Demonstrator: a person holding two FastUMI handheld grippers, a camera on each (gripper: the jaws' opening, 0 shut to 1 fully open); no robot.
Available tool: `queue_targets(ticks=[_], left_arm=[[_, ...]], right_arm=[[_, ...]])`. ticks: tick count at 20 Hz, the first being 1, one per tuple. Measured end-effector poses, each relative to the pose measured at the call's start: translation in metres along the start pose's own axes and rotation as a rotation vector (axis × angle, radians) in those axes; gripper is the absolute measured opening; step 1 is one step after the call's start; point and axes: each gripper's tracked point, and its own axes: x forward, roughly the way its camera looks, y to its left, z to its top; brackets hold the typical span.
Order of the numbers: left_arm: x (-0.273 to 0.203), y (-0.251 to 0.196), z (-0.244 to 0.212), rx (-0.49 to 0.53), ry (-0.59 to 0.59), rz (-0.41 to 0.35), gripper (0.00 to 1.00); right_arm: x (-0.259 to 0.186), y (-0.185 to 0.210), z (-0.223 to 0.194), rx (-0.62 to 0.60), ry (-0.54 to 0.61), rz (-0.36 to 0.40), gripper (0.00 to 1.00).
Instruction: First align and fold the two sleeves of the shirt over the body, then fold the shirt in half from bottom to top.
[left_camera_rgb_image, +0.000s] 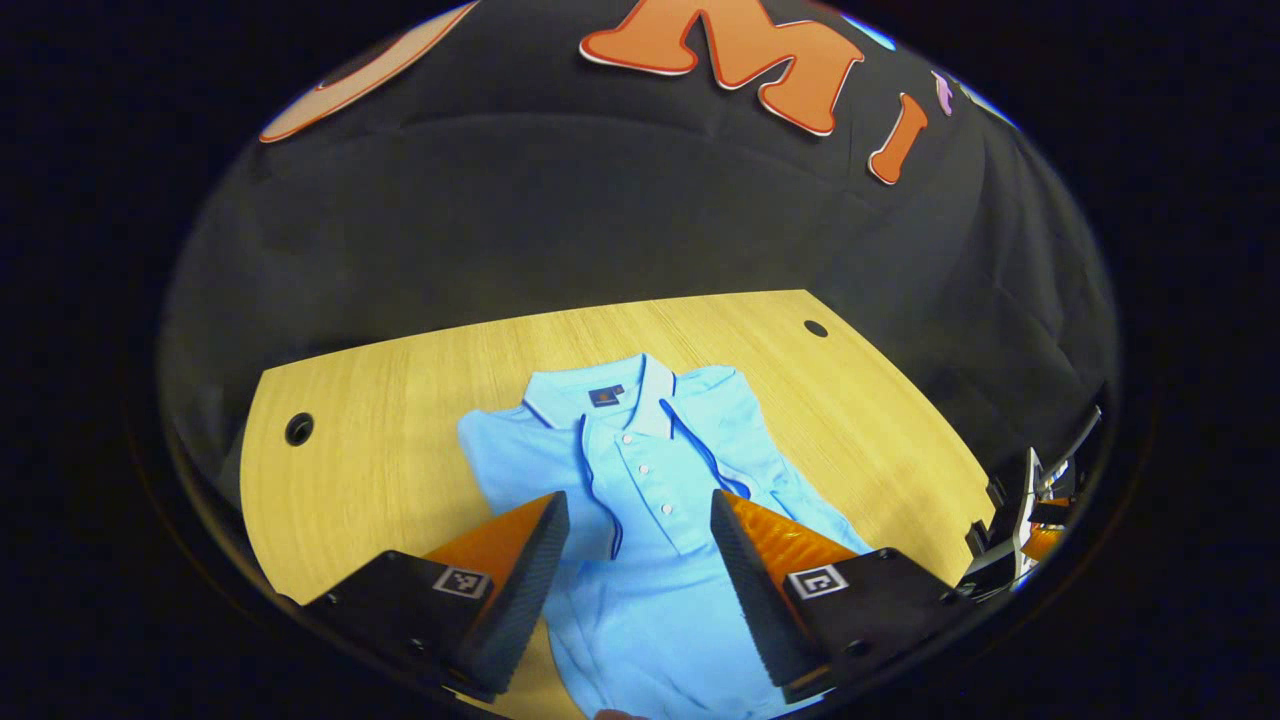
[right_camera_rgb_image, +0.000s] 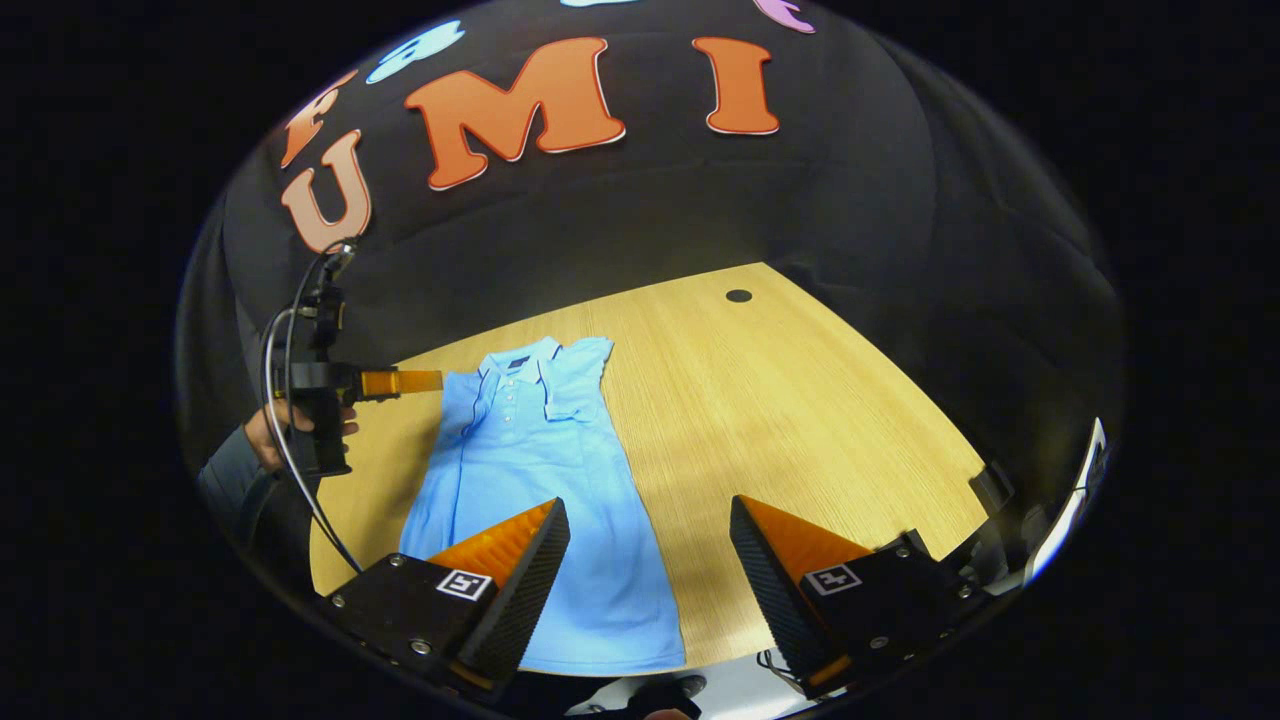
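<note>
1. Fingers: we found the left gripper (left_camera_rgb_image: 640, 520) with its fingers spread wide and nothing between them, held above the shirt (left_camera_rgb_image: 640, 500). The right gripper (right_camera_rgb_image: 650, 530) also had its fingers wide apart and gripped nothing.
2. In the right gripper view we saw the left gripper (right_camera_rgb_image: 400, 382) farther off at the left, held by a hand (right_camera_rgb_image: 285, 425) in a dark sleeve (right_camera_rgb_image: 235, 490), a cable (right_camera_rgb_image: 290, 440) looping down from it. Its fingers pointed toward the shirt's collar end; from that angle we could not judge their gap.
3. The light blue polo shirt (right_camera_rgb_image: 545, 500) lay flat on the wooden desk (right_camera_rgb_image: 800, 420), collar toward the booth wall, hem toward the near desk edge.
4. Both sleeves were folded in over the body: we noted one sleeve (left_camera_rgb_image: 720, 430) lying across the chest beside the button placket (left_camera_rgb_image: 645, 475) in the left gripper view. The body lay at full length, not folded bottom to top.
5. We noted round holes in the desk: one (left_camera_rgb_image: 299, 429) beyond the shirt's side, another (left_camera_rgb_image: 815, 328) near the far edge.
</note>
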Motion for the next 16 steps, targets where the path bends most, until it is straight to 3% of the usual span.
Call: queue_targets(ticks=[1,4,10,16], left_arm=[[-0.014,0.001,-0.01,0.005,0.001,0.014,0.99],[-0.051,-0.005,-0.048,-0.022,0.029,0.016,1.0],[-0.111,-0.004,-0.109,-0.034,0.067,0.078,1.0],[-0.147,-0.005,-0.193,-0.02,0.149,0.143,0.99]], right_arm=[[-0.001,0.003,-0.007,-0.011,0.011,0.013,0.98],[-0.001,0.01,-0.027,-0.043,0.055,0.048,0.98],[0.002,0.017,-0.074,-0.13,0.135,0.094,0.98],[0.021,0.009,-0.127,-0.177,0.231,0.089,0.98]])
